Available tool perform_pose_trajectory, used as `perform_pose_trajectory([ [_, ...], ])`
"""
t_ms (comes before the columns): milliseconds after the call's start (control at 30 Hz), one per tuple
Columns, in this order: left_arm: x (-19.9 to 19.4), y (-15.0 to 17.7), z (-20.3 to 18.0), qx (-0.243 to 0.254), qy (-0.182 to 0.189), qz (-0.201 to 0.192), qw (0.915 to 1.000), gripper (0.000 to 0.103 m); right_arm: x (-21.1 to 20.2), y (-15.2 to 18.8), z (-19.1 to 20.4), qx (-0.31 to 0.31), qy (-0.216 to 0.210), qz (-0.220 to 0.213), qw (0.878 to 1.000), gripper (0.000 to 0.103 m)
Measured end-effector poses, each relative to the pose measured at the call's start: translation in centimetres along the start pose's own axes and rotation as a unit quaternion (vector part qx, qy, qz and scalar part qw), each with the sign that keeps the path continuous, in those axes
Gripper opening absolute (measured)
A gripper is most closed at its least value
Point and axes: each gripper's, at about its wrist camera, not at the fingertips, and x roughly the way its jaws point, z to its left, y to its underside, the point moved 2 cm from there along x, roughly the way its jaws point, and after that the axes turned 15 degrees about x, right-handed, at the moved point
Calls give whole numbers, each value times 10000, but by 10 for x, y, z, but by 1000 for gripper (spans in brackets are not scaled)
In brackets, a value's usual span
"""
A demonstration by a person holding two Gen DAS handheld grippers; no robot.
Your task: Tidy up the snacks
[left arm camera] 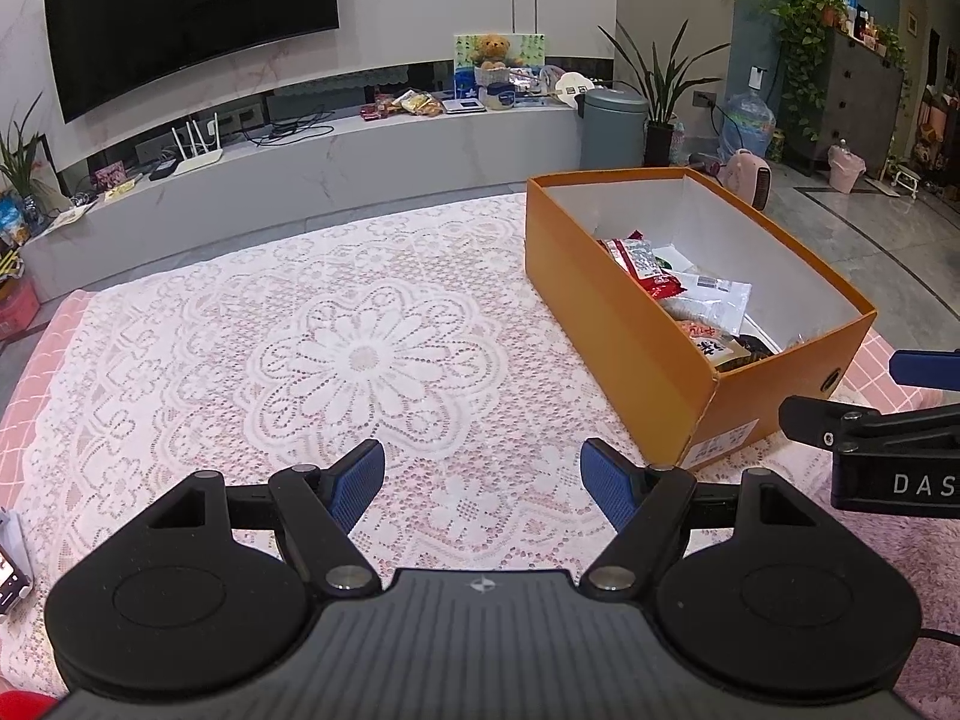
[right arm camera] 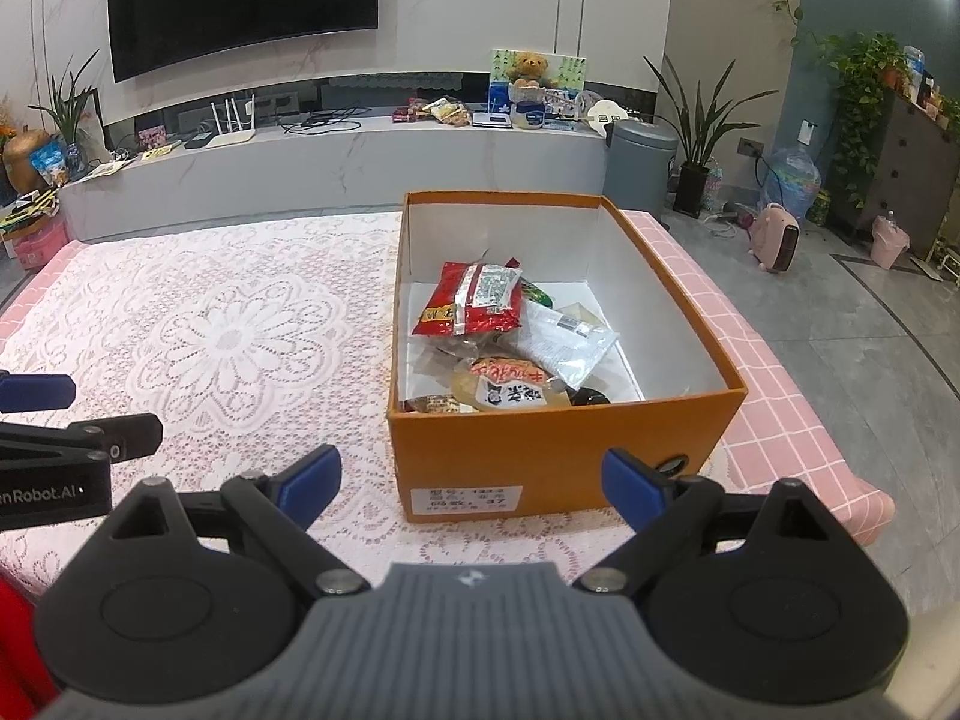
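An orange cardboard box (right arm camera: 552,450) stands on the lace-covered table (right arm camera: 210,336), lid off, white inside. Several snack packets lie in it: a red packet (right arm camera: 471,300) on top, a white pouch (right arm camera: 564,345) and a tan packet with red print (right arm camera: 510,387). In the left wrist view the same box (left arm camera: 600,294) sits to the right. My right gripper (right arm camera: 471,480) hovers open just in front of the box's near wall, nothing between its blue pads. My left gripper (left arm camera: 483,483) is open over bare lace, left of the box, also holding nothing.
The table's pink checked edge (right arm camera: 798,450) drops off right of the box. Beyond the table runs a low marble TV bench (right arm camera: 360,150) with clutter, a grey bin (right arm camera: 639,165) and potted plants. A phone-like device (left arm camera: 9,576) lies at the table's left edge.
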Motion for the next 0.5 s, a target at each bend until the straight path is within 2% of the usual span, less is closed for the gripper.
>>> perform_pose_trajectory([
  [500, -3, -1, 0, -6, 117, -150, 9998, 87, 2, 2, 4, -49, -2, 69, 10000, 92],
])
